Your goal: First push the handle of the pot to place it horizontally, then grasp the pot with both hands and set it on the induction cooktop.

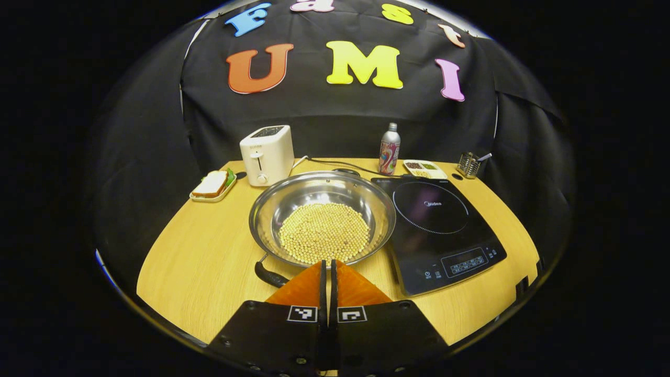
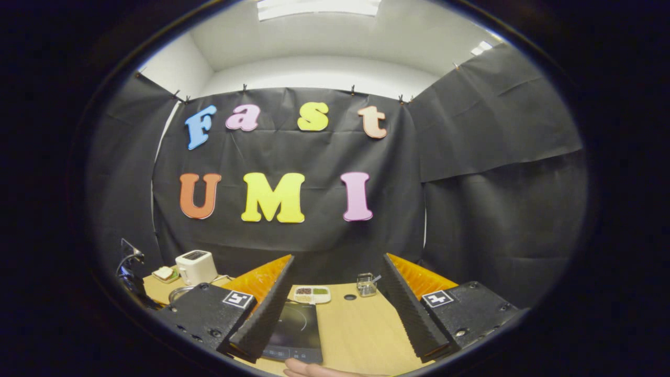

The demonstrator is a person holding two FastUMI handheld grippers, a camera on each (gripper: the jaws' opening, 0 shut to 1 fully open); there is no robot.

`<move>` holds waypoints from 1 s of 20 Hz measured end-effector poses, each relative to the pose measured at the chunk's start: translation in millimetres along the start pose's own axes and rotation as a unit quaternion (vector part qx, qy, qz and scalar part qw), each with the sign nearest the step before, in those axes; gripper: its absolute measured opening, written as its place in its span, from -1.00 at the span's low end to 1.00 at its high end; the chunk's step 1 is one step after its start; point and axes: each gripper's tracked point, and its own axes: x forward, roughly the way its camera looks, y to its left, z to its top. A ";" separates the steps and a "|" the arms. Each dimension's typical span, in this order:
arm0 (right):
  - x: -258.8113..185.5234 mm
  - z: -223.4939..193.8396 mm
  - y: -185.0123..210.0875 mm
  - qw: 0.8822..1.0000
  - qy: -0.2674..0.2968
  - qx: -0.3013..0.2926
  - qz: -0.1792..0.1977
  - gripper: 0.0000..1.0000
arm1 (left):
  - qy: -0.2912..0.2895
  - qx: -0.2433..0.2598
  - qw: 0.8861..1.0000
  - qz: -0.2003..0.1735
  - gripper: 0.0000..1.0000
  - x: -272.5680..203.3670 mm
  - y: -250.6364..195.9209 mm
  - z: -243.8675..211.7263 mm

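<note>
step: push handle (image 1: 269, 275) level | pot (image 1: 322, 217) on table (image 1: 199, 262), just left of cooktop (image 1: 439, 230), handle angled toward near-left | left gripper (image 1: 328, 272) fingers pressed together, empty, near pot's front rim | right gripper (image 2: 335, 298) spread wide, empty, raised | tip: nudge handle sideways near its end, low and slow, so beans (image 1: 324, 233) stay in

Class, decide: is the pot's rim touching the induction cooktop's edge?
Cannot tell. In the left gripper view the pot rim overlaps the induction cooktop left edge, but neither contact nor a gap shows plainly.
</note>
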 end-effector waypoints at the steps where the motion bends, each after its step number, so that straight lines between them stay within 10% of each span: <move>1: -0.8 1.3 0.2 1.000 -0.002 -0.001 0.000 0.97 | 0.009 -0.002 1.000 0.000 -1.00 5.8 -0.2 -5.1; 9: -1.6 -4.9 3.4 1.000 0.000 -0.007 0.003 0.97 | 0.052 -0.019 0.998 0.006 -0.78 37.8 10.1 -37.3; 20: 3.0 -25.0 14.7 0.999 0.028 0.005 0.017 0.97 | 0.053 -0.068 0.996 0.003 -1.00 42.8 29.5 -36.2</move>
